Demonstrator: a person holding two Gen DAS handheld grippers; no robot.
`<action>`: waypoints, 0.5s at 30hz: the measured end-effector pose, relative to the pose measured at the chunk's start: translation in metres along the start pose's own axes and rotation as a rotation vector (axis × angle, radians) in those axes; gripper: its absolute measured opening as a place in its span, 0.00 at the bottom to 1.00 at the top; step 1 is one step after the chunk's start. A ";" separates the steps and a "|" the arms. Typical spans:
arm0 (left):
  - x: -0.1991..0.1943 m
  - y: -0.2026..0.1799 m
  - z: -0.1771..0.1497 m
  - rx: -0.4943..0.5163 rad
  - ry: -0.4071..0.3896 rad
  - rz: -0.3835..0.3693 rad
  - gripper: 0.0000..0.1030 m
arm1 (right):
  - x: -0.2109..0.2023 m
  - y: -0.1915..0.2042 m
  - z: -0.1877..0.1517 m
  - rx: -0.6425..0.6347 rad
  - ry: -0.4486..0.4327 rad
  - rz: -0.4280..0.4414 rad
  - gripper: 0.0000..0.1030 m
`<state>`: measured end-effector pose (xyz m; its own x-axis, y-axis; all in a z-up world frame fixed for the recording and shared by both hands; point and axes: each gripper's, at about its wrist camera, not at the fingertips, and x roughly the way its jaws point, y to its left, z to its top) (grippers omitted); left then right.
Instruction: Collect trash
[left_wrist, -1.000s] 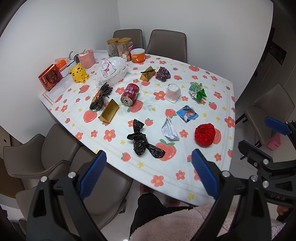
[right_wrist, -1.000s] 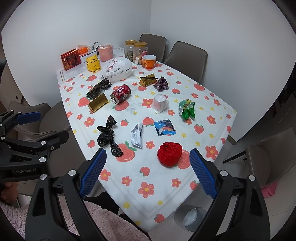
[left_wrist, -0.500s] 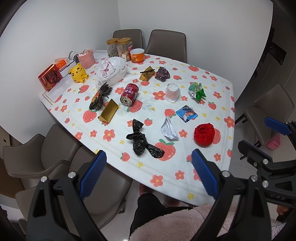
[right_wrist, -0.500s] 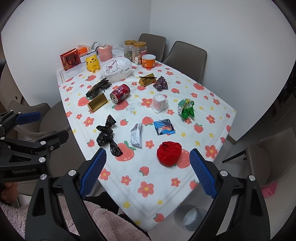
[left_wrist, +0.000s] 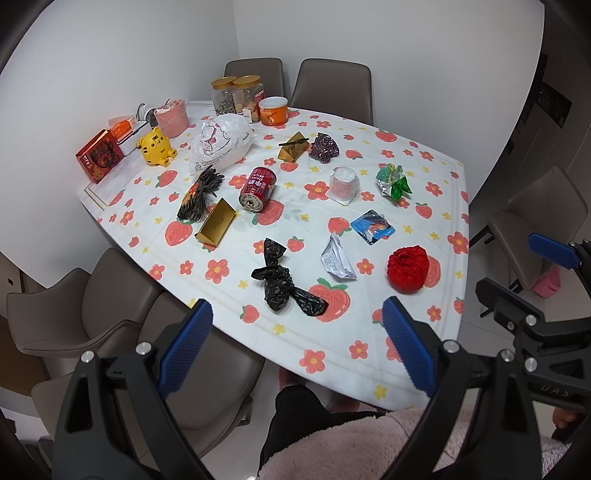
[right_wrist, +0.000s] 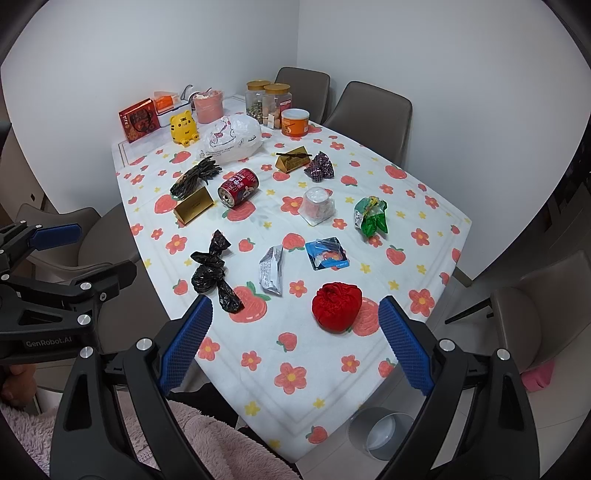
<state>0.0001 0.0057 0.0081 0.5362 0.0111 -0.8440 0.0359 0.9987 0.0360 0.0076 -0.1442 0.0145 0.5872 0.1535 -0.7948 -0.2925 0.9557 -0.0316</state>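
Observation:
Trash lies scattered over the flowered tablecloth (left_wrist: 332, 343): a crumpled black bag (left_wrist: 282, 282) (right_wrist: 212, 271), a red ball (left_wrist: 408, 269) (right_wrist: 336, 304), a silver wrapper (left_wrist: 336, 260) (right_wrist: 271, 269), a blue packet (left_wrist: 372, 227) (right_wrist: 327, 254), a green wrapper (left_wrist: 393, 181) (right_wrist: 371, 216), a red can (left_wrist: 257, 188) (right_wrist: 238, 187) on its side, a gold box (left_wrist: 216, 226) (right_wrist: 194, 209). My left gripper (left_wrist: 297, 350) hangs open over the near table edge, below the black bag. My right gripper (right_wrist: 295, 343) is open and empty, just short of the red ball.
A grey bin (right_wrist: 382, 428) stands on the floor under the near right corner. Jars (left_wrist: 236, 94), an orange tin (left_wrist: 273, 110), a yellow tiger toy (left_wrist: 157, 146), a red box (left_wrist: 99, 157) and a white plastic bag (left_wrist: 219, 142) crowd the far end. Chairs (left_wrist: 92, 295) ring the table.
Both views have drifted very slightly; the table items sit marginally higher in frame. Both grippers stay open and nothing on the table has moved.

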 end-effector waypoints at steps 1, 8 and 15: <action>0.000 0.000 0.000 0.000 -0.001 0.000 0.90 | 0.000 0.000 0.000 0.000 0.000 0.000 0.86; 0.000 0.000 0.000 0.002 -0.002 0.000 0.90 | 0.000 0.000 0.000 0.000 0.000 -0.001 0.86; -0.002 0.003 -0.001 0.001 0.000 -0.005 0.90 | 0.009 -0.005 -0.010 0.003 0.003 -0.002 0.86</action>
<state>-0.0017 0.0084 0.0096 0.5357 0.0059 -0.8444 0.0393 0.9987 0.0319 0.0065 -0.1507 0.0016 0.5853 0.1512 -0.7966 -0.2895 0.9567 -0.0312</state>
